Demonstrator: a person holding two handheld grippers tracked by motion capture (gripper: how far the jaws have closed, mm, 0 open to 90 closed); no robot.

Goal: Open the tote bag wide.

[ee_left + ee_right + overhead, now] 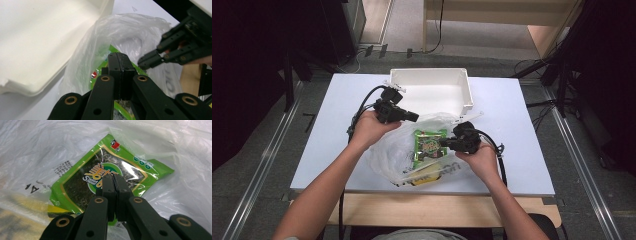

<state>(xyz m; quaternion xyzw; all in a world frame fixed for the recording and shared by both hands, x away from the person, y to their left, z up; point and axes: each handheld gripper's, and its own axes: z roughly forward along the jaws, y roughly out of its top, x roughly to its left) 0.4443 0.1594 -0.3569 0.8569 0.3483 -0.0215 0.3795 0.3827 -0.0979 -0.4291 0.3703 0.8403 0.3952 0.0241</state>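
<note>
We see a clear plastic bag [412, 150] lying crumpled on the white surface [512, 150], with a green seaweed packet [107, 177] inside, dark behind a see-through window with gold lettering. Our left gripper [120, 61] sits at the bag's 11 o'clock, jaws pressed together on a fold of film, we think. Our right gripper [113, 178], at 3 o'clock, is closed just above the packet; whether it pinches film we cannot tell.
</note>
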